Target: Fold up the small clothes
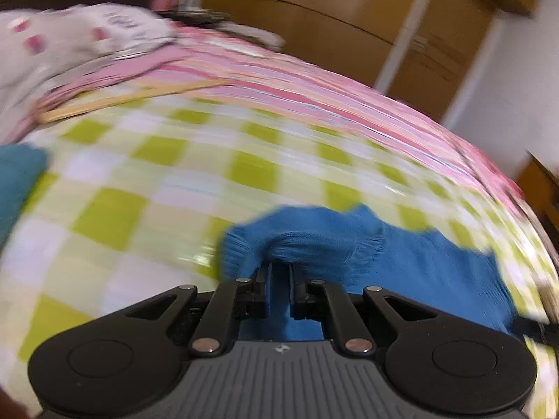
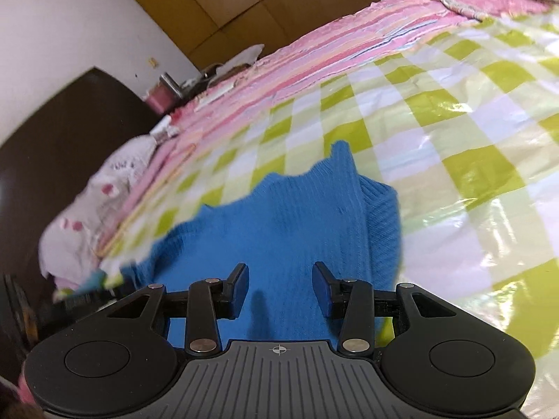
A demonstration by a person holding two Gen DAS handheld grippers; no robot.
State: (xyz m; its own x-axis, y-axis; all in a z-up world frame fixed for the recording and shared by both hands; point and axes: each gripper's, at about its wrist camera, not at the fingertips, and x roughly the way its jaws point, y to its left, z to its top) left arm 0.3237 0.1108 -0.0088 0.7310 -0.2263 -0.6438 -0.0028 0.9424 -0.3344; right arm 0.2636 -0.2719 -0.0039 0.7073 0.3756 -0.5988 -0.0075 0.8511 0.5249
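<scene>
A small blue knit garment lies on a green and white checked plastic sheet. My left gripper is shut on a bunched edge of the garment, and the cloth drapes over its fingertips. The left wrist view is motion-blurred. In the right wrist view the blue knit garment lies spread on the checked sheet, with a ribbed edge at its right. My right gripper is open just above the garment's near part and holds nothing.
A white cloth with pink spots lies at the far left, also seen in the right wrist view. A pink striped bedspread lies beyond the sheet. Another teal cloth is at the left edge. Wooden wardrobe doors stand behind.
</scene>
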